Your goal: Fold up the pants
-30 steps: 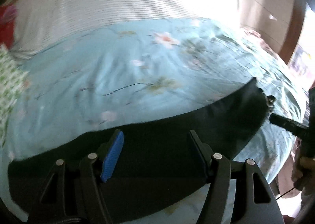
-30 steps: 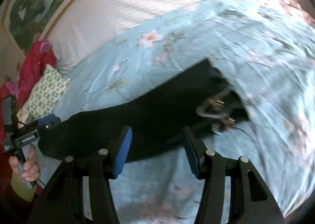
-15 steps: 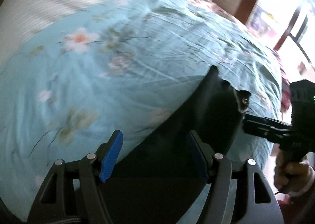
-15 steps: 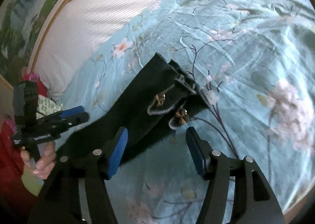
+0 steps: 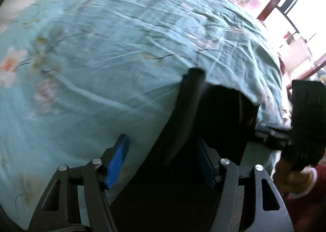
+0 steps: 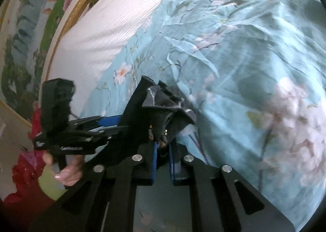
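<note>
Room: we are over a bed covered with a crumpled pale-blue floral bedsheet (image 6: 254, 52); a white ribbed pad (image 6: 106, 28) lies at its far left and a gold-framed landscape painting (image 6: 26, 34) stands behind that.

Task's thing: the long black fabric pants (image 5: 183, 122) lie along the near edge of the bed, and their end with the grey lining and small metal fittings now stands bunched up off the sheet.

Right gripper: the black right-hand gripper with blue finger pads (image 6: 162, 151) has drawn together on that bunched end, the two pads pinching the cloth between them; half a second ago they stood wide apart above pants that lay flat.

Left gripper: the black left-hand gripper with blue finger pads (image 5: 163, 156) is spread apart, with the dark cloth running up between its fingers. It has turned along the garment toward the right gripper since a second ago, and it grips nothing that we can see.

Hands: we see the person's right hand (image 5: 293, 177) at the right edge of the left view and the left hand (image 6: 67, 172) at the near left of the right view.

Meaning: we judge that one end is secured and the fold has started. The left gripper must still close on the cloth before the end can be carried over.

Risk: the pinch holds only a small wad, which could slip under pull.
</note>
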